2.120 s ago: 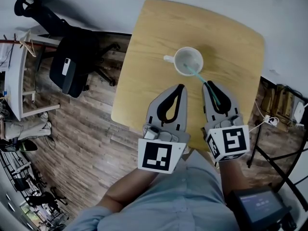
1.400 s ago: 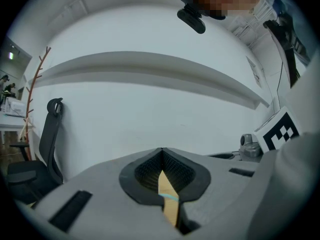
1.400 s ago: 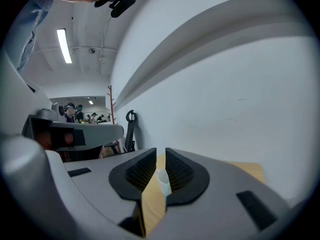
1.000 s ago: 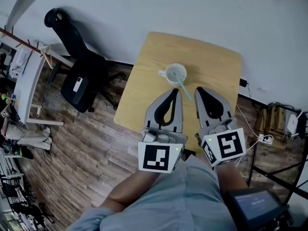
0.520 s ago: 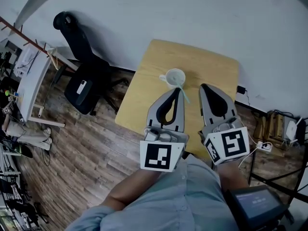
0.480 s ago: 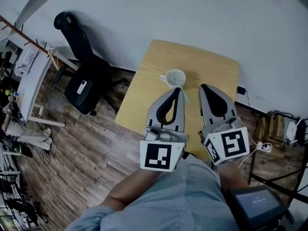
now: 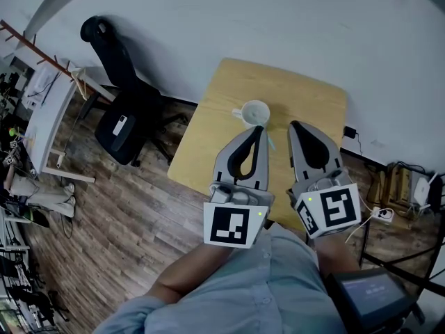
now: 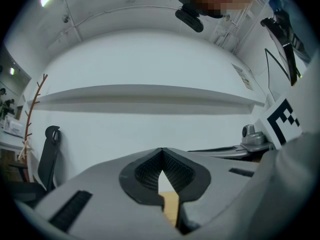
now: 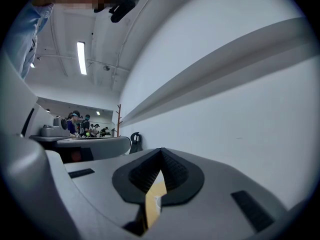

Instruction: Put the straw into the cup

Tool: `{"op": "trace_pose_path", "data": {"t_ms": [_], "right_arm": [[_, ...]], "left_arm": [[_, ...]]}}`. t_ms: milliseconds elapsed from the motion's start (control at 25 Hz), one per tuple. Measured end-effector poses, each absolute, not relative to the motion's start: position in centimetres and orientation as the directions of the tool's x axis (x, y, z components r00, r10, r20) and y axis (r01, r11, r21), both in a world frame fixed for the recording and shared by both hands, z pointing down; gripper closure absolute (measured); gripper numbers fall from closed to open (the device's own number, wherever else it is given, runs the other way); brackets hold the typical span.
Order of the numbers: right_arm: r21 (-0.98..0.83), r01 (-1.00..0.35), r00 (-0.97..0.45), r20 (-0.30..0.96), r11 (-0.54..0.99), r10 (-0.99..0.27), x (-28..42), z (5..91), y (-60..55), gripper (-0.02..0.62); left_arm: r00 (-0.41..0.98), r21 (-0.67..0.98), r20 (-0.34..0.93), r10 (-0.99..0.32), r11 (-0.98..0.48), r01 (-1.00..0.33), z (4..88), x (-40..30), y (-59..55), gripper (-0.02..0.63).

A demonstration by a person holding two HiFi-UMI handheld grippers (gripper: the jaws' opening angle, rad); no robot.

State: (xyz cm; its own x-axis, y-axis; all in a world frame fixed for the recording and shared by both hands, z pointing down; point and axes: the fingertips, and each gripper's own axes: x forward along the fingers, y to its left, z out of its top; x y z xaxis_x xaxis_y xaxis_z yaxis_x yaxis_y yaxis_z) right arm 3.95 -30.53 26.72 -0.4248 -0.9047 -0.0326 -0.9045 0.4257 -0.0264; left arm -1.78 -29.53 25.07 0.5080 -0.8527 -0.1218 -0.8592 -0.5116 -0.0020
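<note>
The left gripper (image 7: 258,126) and right gripper (image 7: 295,124) are light grey plastic, each with black ribbed pads (image 8: 142,176) lining a teardrop-shaped inner edge. At the lower middle of the head view, the left cube (image 7: 232,224) and right cube (image 7: 332,211) are white with black square markers, each showing a small green light (image 7: 259,213). The person wears a pale blue shirt (image 7: 257,291).

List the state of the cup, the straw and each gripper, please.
Cup: upright on the table, handle at its left.
Straw: standing in the cup, leaning over the rim toward the grippers.
Left gripper: jaws together, holding nothing.
Right gripper: jaws together, holding nothing.
</note>
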Motion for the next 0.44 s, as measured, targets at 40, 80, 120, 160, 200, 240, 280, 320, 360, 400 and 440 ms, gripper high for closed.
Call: {"op": "trace_pose_path", "data": {"t_ms": [40,80,120,160,200,240,280,320,360,400,440], "right_arm": [[-0.027,-0.905,-0.424,-0.031,0.425,-0.905,3.92,26.80,-30.56,0.597],[-0.027,-0.905,-0.423,-0.030,0.424,-0.906,3.91,26.86,-30.61,0.596],[-0.028,-0.906,-0.422,-0.028,0.423,-0.906,3.90,26.92,-30.69,0.597],[-0.029,-0.906,-0.421,-0.027,0.422,-0.906,3.88,26.97,-30.76,0.597],[-0.030,-0.906,-0.421,-0.026,0.421,-0.907,3.86,27.03,-30.82,0.597],[-0.031,-0.907,-0.420,-0.024,0.420,-0.907,3.82,27.10,-30.88,0.597],[-0.031,-0.907,-0.419,-0.023,0.420,-0.908,3.76,27.19,-30.94,0.597],[-0.032,-0.907,-0.419,-0.021,0.419,-0.908,3.67,27.27,-31.03,0.597],[-0.032,-0.907,-0.418,-0.020,0.419,-0.908,3.58,27.36,-31.13,0.597],[-0.033,-0.908,-0.418,-0.019,0.419,-0.908,3.48,27.44,-31.23,0.597],[-0.033,-0.908,-0.418,-0.018,0.418,-0.908,3.39,27.52,-31.34,0.597]], "left_arm": [[0.508,-0.001,-0.121,-0.853,-0.512,-0.859,25.15,-1.82,-29.56,0.609],[0.509,0.000,-0.120,-0.853,-0.512,-0.859,25.23,-1.86,-29.63,0.609],[0.509,0.001,-0.118,-0.853,-0.512,-0.859,25.29,-1.90,-29.71,0.609],[0.509,0.002,-0.117,-0.853,-0.513,-0.859,25.35,-1.94,-29.79,0.609],[0.509,0.004,-0.116,-0.853,-0.513,-0.859,25.42,-1.99,-29.86,0.609],[0.509,0.005,-0.114,-0.853,-0.513,-0.858,25.50,-2.04,-29.92,0.609],[0.509,0.006,-0.114,-0.853,-0.513,-0.858,25.58,-2.12,-29.99,0.609],[0.510,0.007,-0.113,-0.853,-0.514,-0.858,25.65,-2.20,-30.07,0.609],[0.510,0.008,-0.112,-0.853,-0.514,-0.858,25.73,-2.29,-30.17,0.609],[0.510,0.009,-0.111,-0.853,-0.514,-0.858,25.82,-2.39,-30.28,0.609],[0.510,0.010,-0.109,-0.853,-0.514,-0.857,25.90,-2.48,-30.39,0.609]]}}
